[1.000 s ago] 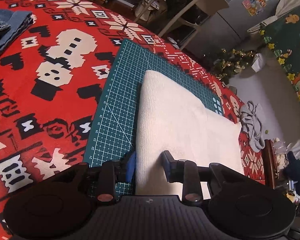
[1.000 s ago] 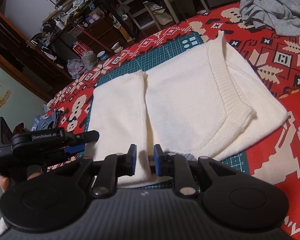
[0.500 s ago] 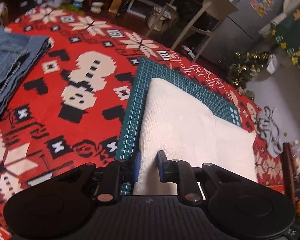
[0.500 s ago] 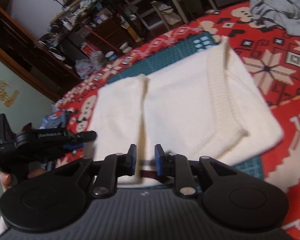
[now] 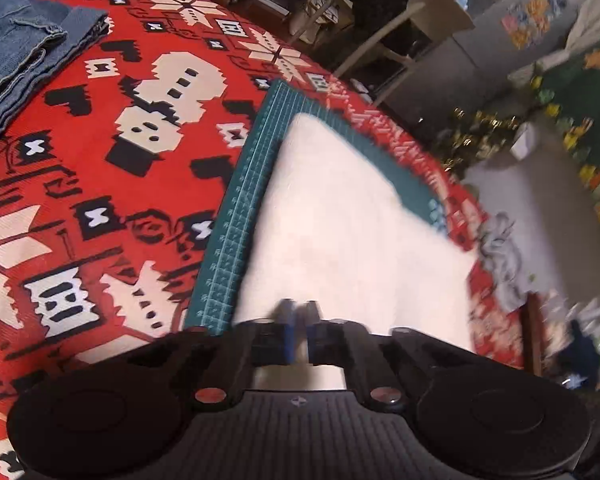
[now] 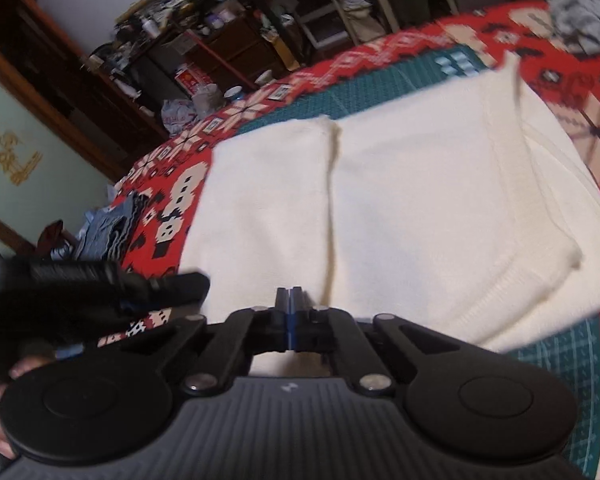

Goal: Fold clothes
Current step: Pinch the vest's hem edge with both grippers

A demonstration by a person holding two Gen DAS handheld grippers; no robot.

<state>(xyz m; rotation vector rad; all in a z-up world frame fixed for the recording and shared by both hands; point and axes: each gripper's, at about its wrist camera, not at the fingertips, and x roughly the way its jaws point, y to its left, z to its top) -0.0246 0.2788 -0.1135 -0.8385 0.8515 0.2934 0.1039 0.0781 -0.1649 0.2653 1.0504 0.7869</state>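
White sweater (image 6: 420, 216) edge pinched in closed right gripper (image 6: 291, 300) and left gripper (image 5: 298, 312).

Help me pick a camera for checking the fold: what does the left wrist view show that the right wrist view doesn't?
Only the left wrist view shows the white chair. Only the right wrist view shows the sweater's ribbed hem, its centre crease, and the left gripper from the side. Both show the cream sweater on the green cutting mat, the folded jeans and the grey garment.
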